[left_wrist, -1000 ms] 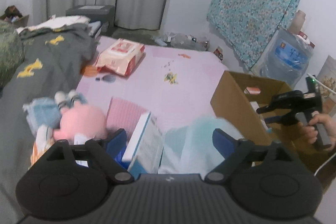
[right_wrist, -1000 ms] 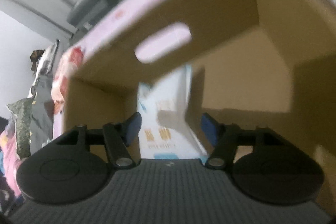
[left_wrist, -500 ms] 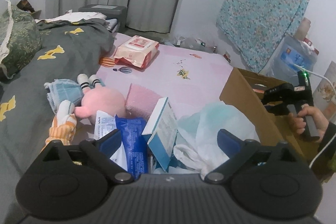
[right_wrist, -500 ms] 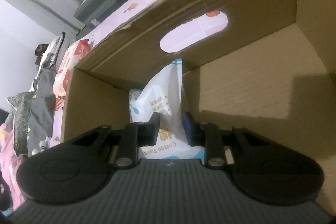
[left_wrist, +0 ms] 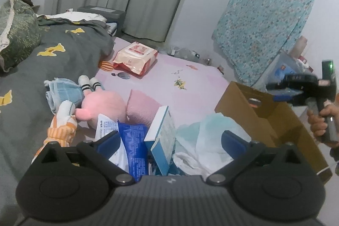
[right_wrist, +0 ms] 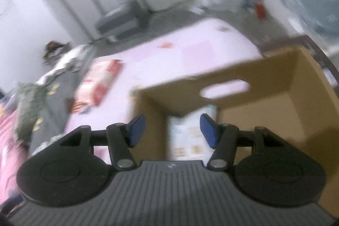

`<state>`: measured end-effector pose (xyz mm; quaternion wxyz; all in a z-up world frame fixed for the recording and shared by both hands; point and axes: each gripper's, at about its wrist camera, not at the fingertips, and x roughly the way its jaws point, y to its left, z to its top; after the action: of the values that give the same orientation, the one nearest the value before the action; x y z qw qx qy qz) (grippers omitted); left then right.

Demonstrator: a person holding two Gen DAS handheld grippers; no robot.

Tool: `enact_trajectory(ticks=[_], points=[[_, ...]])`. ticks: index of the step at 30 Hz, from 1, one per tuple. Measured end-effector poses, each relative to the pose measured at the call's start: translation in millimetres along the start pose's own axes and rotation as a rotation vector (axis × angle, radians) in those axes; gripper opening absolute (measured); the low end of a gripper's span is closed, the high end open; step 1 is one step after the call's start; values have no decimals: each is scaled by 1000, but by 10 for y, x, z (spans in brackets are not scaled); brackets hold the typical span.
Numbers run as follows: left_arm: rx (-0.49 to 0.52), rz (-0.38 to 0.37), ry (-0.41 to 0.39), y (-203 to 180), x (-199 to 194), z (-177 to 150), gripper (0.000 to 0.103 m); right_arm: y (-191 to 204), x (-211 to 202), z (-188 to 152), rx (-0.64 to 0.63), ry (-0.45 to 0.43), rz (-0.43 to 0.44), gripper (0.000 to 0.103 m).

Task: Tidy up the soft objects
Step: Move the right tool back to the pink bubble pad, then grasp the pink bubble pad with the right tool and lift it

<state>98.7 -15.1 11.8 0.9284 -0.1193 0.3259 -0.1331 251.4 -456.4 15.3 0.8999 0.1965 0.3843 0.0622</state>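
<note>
My left gripper is open above a heap on the pink bed sheet: a blue wipes pack, a tilted teal-and-white box and a pale teal cloth. A pink plush doll lies to the left. My right gripper is open and empty above the cardboard box, where a white cotton-swab pack stands against the wall. The right gripper also shows in the left wrist view, over the box.
A red-and-white wipes pack lies farther up the bed. A grey duvet and a green pillow lie on the left. A teal patterned cloth hangs on the right wall.
My right gripper was shut on the cotton-swab pack inside the box half a second ago; now it is open and has lifted up out of the box. My left gripper rose slightly.
</note>
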Motion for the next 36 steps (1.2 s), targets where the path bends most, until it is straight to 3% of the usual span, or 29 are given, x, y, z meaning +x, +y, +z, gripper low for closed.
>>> enact_trajectory(ticks=[4, 9, 12, 16, 24, 26, 28, 33, 36], points=[[34, -13, -1, -38, 13, -17, 102, 464, -113, -5, -39, 60, 163, 63], [59, -24, 43, -37, 106, 12, 102, 1051, 135, -134, -71, 233, 322, 64], [68, -6, 70, -2, 200, 91, 97, 1320, 356, -210, -63, 328, 369, 64], [58, 29, 75, 77, 366, 258, 87, 1567, 690, -193, -52, 405, 367, 64], [-115, 36, 187, 362, 971, 475, 41, 1841, 1715, -98, -35, 527, 311, 64], [-115, 56, 232, 385, 1120, 480, 36, 1922, 1945, -70, -78, 551, 297, 64], [-86, 57, 275, 377, 1249, 484, 36, 1972, 2165, -65, -97, 590, 298, 70], [-67, 66, 329, 383, 1511, 581, 40, 2036, 2618, -85, -124, 630, 281, 70], [-84, 68, 360, 411, 1700, 666, 52, 1989, 2754, -89, -94, 651, 290, 70]])
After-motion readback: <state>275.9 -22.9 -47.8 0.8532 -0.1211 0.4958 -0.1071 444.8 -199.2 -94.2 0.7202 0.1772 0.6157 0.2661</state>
